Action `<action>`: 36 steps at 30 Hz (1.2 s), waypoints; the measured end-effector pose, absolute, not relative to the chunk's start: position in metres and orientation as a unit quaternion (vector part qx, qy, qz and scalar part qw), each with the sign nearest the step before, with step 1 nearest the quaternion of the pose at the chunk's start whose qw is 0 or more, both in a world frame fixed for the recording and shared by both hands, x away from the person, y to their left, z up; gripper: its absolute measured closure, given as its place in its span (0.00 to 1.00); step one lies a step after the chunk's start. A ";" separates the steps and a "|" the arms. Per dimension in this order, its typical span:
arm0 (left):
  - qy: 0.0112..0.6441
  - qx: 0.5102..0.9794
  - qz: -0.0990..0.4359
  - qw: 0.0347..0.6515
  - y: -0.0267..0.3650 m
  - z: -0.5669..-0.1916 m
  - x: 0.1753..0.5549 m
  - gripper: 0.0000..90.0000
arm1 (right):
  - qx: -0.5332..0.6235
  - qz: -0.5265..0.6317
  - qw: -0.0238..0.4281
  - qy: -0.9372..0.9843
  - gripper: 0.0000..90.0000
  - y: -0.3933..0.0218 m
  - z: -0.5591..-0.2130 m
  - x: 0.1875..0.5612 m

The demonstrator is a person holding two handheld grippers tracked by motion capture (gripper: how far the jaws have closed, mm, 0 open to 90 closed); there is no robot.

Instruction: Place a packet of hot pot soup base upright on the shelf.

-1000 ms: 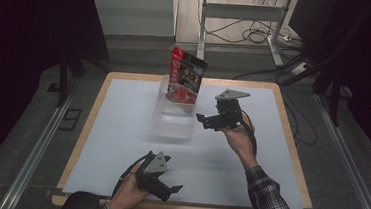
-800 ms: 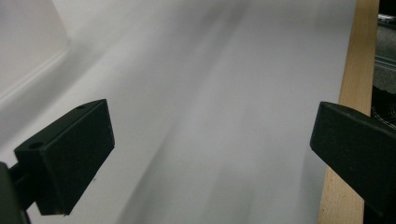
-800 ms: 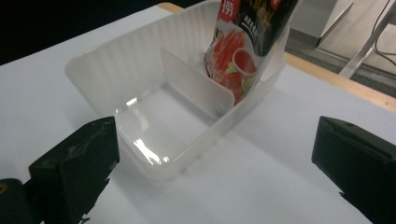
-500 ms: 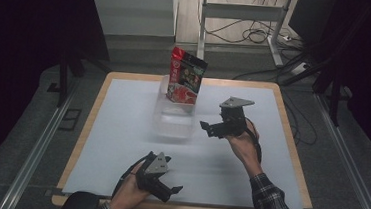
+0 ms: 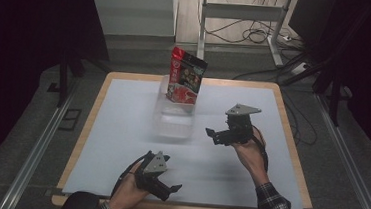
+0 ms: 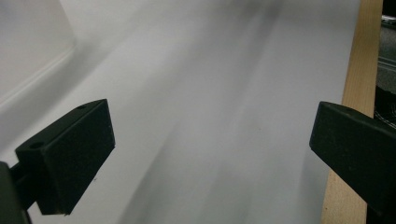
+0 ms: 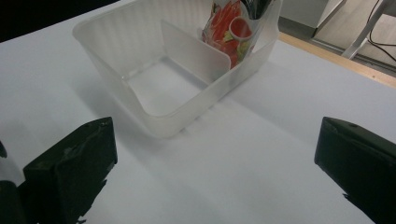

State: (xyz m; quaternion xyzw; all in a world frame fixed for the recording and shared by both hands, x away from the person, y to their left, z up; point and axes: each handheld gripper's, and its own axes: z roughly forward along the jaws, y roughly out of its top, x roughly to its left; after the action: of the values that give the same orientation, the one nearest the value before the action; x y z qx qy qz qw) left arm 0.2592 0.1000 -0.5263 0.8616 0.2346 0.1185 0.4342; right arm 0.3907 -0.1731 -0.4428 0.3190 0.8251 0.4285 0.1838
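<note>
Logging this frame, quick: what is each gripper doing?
Left gripper: open, holding nothing, low over the table.
Right gripper: open, holding nothing, facing the bin.

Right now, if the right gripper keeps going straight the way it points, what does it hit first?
Probably the clear plastic bin. The right gripper, jaws open and empty, aims across bare white table at the bin's near corner. The snack bag stands in the far compartment, behind the divider. Depth is a guess.
</note>
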 end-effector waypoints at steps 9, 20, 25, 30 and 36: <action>0.235 0.863 0.119 0.430 0.099 -0.527 0.259 0.00 | 0.326 0.419 0.191 0.826 0.00 -0.185 -0.444 0.380; 0.236 0.866 0.122 0.423 0.099 -0.527 0.259 0.00 | 0.340 0.410 0.195 0.823 0.00 -0.205 -0.449 0.359; 0.240 0.866 0.119 0.423 0.100 -0.527 0.260 0.00 | 0.347 0.422 0.198 0.814 0.00 -0.213 -0.448 0.348; 0.242 0.866 0.116 0.422 0.100 -0.528 0.261 0.01 | 0.350 0.426 0.206 0.809 0.00 -0.220 -0.447 0.338; 0.244 0.867 0.117 0.419 0.103 -0.528 0.263 0.01 | 0.356 0.426 0.215 0.804 0.00 -0.228 -0.447 0.327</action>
State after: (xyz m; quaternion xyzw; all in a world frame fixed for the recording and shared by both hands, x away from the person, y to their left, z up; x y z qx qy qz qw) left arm 0.2634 0.1029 -0.5276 0.8666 0.2440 0.1168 0.4194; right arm 0.3271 -0.2284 -0.4470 0.3563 0.8036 0.4256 0.2148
